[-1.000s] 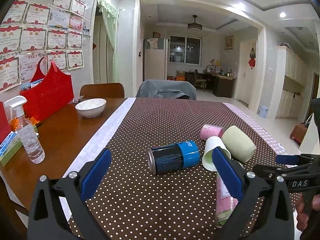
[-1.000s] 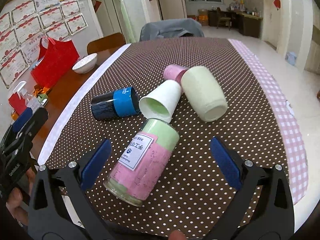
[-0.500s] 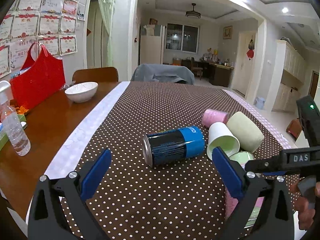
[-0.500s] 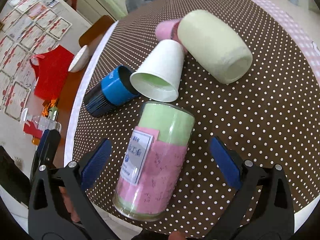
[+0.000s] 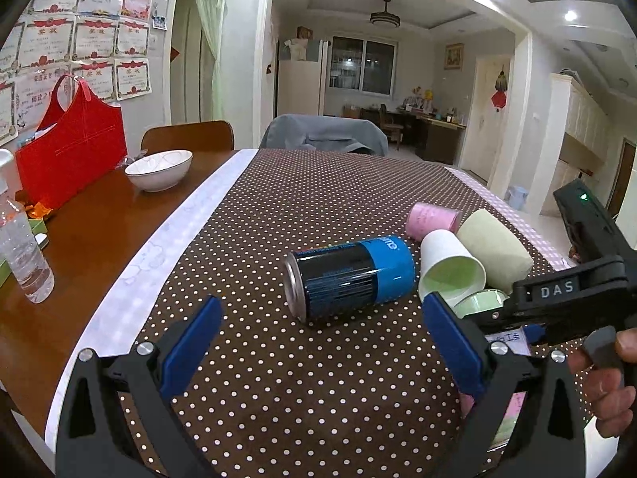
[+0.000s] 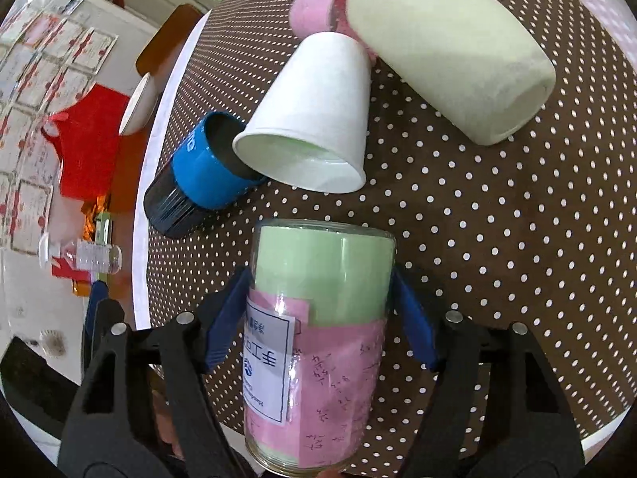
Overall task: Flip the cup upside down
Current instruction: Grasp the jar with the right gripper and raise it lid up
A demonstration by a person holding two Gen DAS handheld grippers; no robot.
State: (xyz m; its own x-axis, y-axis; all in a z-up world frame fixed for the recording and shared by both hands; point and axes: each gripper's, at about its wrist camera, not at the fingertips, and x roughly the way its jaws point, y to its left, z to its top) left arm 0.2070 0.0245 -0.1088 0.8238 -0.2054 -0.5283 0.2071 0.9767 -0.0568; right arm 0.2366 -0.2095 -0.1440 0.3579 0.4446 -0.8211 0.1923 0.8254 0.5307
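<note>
while the right gripper (image 6: 318,314) pinches the clear cup (image 6: 314,342) from both sides, its blue pads (image 6: 414,330) press on the cup's walls. this cup has green and pink paper inside and a white label on it. it lies low on the dotted cloth (image 6: 497,239) of the worktop, with one end pointing at the other cups. i cannot tell if it is lifted off the cloth.

just past it lies a white paper cup (image 6: 314,119) on its side, with its open mouth turned to the gripper. a blue and black can (image 6: 199,175) lies beside the paper cup and touches it. a pale green cup (image 6: 450,47) lies on its side too, and a pink cup (image 6: 314,8) peeks out behind it.

the left gripper (image 5: 318,342) is spread wide and holds nothing. it hangs over the cloth near the can (image 5: 350,275). in its view, the right gripper (image 5: 565,298) comes in from the right side. a white bowl (image 5: 159,163), a red bag (image 5: 71,151) and a clear bottle (image 5: 24,255) sit on the bare wood at the left.
</note>
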